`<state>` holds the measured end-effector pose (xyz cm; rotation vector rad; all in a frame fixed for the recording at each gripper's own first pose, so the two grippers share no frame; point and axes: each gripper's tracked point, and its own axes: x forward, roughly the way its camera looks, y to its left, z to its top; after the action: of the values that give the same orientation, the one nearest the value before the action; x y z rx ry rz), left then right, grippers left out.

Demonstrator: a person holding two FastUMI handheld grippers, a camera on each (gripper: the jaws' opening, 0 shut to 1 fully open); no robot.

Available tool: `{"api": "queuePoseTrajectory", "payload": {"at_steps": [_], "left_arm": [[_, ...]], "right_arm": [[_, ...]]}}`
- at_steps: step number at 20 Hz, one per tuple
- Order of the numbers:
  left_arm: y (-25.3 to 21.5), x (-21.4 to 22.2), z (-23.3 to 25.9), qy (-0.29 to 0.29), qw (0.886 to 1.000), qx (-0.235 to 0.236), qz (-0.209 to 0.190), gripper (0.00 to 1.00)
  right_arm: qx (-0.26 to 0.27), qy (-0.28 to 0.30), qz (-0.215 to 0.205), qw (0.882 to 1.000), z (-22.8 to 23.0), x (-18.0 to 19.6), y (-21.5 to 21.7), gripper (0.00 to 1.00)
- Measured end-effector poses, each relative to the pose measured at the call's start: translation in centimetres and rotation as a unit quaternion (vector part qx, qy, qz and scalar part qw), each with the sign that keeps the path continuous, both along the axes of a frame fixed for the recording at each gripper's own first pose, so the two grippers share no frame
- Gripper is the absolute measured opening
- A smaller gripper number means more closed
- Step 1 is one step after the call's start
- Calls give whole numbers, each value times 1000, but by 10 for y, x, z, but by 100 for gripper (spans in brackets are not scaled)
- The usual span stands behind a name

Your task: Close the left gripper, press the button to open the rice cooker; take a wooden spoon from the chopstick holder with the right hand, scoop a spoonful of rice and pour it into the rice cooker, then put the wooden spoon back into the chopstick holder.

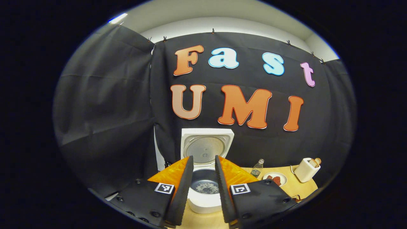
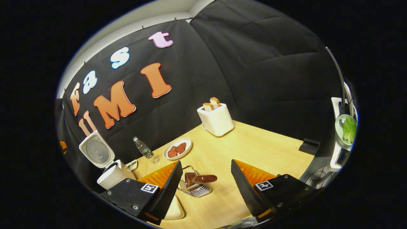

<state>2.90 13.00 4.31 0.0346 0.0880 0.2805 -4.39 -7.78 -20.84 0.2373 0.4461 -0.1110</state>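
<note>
In the left gripper view, the left gripper [image 1: 204, 190] hangs before the cooker [image 1: 205, 197], its jaws a little apart and holding nothing. The lid [image 1: 205, 146] stands raised, and a thin scatter of rice [image 1: 207, 188] lies in the dark pot. A bottle [image 1: 257, 168], a plate [image 1: 275, 178] and a toaster [image 1: 306, 170] sit on the table [image 1: 286, 187] to the side.

In the right gripper view, the right gripper [image 2: 206, 186] hovers over the wire holder [image 2: 194, 186], jaws wide apart and empty. A wooden spoon [image 2: 203, 178] rests in the holder, its handle tilted out. A pale dish [image 2: 175, 210] lies just beside the holder.
</note>
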Motion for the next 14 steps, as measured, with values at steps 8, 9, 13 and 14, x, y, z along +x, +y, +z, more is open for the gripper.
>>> {"api": "queuePoseTrajectory", "payload": {"at_steps": [8, 9, 13, 14], "left_arm": [[31, -34, 12, -13, 999, 24, 44, 100], [37, -37, 15, -18, 998, 27, 52, 100], [57, -52, 17, -16, 996, 41, 76, 100], [63, -54, 18, -15, 996, 42, 83, 100]], "right_arm": [[53, 43, 5, 998, -39, 0, 14, 89], [62, 45, 2, 997, -42, 4, 14, 83], [80, 49, -6, 996, -44, 10, 17, 68], [81, 43, -8, 996, -39, 14, 15, 65]]}}
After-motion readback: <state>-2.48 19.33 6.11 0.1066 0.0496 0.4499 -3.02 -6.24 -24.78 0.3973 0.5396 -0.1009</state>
